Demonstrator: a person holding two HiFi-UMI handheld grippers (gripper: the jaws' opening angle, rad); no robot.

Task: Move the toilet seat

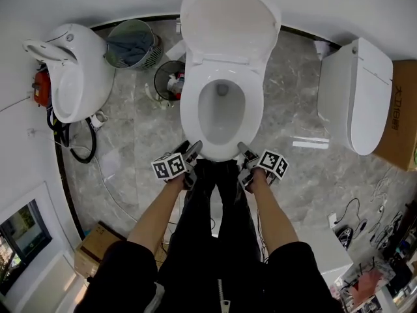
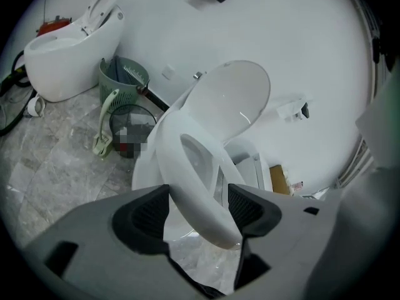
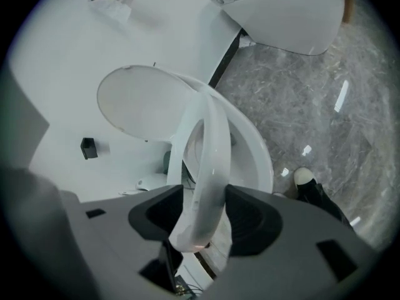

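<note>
Head view: the left gripper (image 1: 193,152) and right gripper (image 1: 242,150) meet the front of the toilet seat (image 1: 187,113), with the lid (image 1: 228,21) up behind. From above, its lift off the bowl (image 1: 221,106) barely reads.

Left gripper view: the jaws pinch the ring, which hangs tilted, clear of the bowl.

Right gripper view: the jaws clamp the ring's other side.

The danger, probably: glossy plastic slips and the seat slams down, or uneven lifting twists the hinge.

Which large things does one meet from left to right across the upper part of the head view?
White egg-shaped toilet, green mesh basket, white centre toilet with raised lid, white boxy toilet, brown cardboard box.
</note>
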